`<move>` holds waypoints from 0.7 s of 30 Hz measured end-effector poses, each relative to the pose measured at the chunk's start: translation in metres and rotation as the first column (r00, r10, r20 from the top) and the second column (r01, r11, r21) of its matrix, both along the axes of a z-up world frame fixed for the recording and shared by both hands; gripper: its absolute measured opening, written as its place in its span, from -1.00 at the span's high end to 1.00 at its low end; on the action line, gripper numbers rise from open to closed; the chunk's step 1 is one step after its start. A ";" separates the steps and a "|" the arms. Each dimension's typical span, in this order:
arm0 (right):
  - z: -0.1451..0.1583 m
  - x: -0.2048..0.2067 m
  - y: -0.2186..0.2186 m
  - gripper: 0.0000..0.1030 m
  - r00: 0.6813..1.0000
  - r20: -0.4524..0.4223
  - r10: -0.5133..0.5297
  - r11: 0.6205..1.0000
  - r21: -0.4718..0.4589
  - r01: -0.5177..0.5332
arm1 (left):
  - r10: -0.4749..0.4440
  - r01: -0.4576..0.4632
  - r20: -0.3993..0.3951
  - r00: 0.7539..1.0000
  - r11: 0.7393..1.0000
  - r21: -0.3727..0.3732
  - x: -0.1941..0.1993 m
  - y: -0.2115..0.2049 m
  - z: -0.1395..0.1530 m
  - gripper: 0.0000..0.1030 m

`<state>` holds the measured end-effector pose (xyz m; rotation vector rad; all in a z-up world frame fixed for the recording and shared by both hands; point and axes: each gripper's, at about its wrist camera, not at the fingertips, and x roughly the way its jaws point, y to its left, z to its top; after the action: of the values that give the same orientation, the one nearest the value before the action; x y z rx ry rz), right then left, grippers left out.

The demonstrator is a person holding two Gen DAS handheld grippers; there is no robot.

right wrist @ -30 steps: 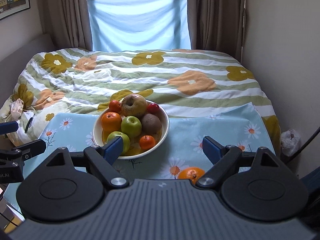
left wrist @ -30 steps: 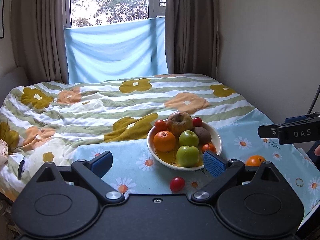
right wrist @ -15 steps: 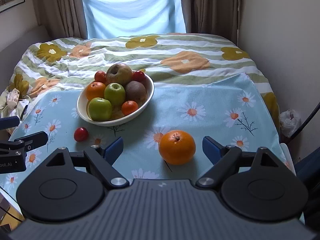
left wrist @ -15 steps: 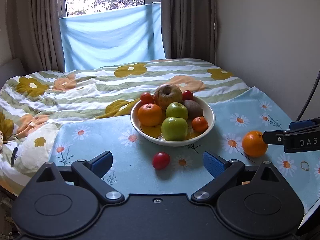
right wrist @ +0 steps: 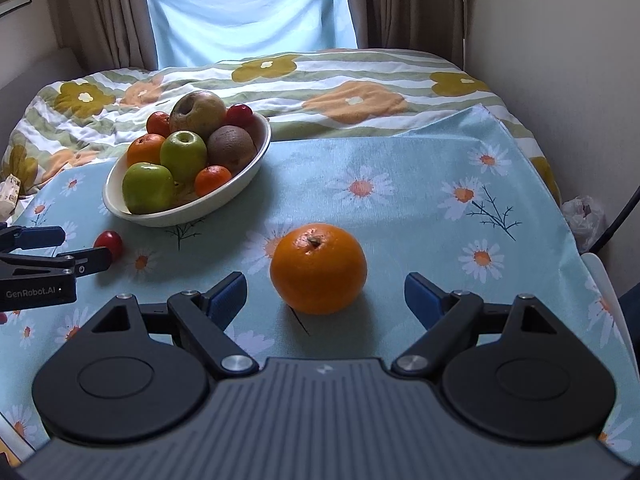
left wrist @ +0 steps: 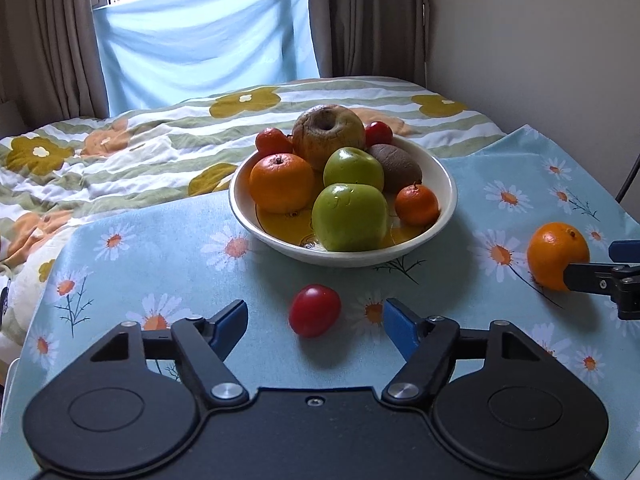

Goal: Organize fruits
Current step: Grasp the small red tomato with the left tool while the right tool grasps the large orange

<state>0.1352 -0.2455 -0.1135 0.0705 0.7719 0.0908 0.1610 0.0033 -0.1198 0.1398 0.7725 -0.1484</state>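
Note:
A white bowl [left wrist: 444, 216] holds apples, oranges, a kiwi and small red fruits; it also shows in the right wrist view [right wrist: 248, 184]. A red cherry tomato [left wrist: 315, 310] lies on the daisy cloth just ahead of my open left gripper [left wrist: 315, 328], between its blue fingertips. It shows in the right wrist view [right wrist: 110, 242] too. A loose orange [right wrist: 318, 274] sits between the open fingers of my right gripper [right wrist: 325, 300]. The orange also shows at the right of the left wrist view [left wrist: 556, 254].
The blue daisy cloth [right wrist: 400, 184] covers a table set against a bed with a flowered duvet [right wrist: 320, 76]. A wall runs along the right [right wrist: 560, 60]. Curtains and a blue sheet hang behind the bed. A crumpled plastic bag [right wrist: 582, 216] lies beyond the table's right edge.
Both grippers have moved forward and down toward the table. The tomato now sits between the left fingertips and the orange between the right fingertips. Both jaws stay open.

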 end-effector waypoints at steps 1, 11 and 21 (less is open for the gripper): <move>-0.002 0.001 0.000 -0.96 1.000 -0.002 -0.002 1.000 0.000 0.002 | 0.000 0.000 -0.012 1.000 1.000 -0.004 0.004 0.001 -0.003 -0.40; -0.007 0.011 0.005 -0.91 1.000 -0.023 -0.011 1.000 -0.007 0.011 | -0.022 0.022 -0.075 0.997 1.000 -0.008 0.020 0.003 -0.016 0.27; -0.009 0.017 0.009 -0.90 1.000 -0.031 -0.004 1.000 -0.009 0.003 | -0.037 0.038 -0.075 0.996 0.999 0.007 0.013 0.004 -0.016 0.33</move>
<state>0.1523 -0.2369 -0.1226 0.0647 0.8027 0.0830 0.1740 0.0068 -0.1354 0.1576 0.8454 -0.1870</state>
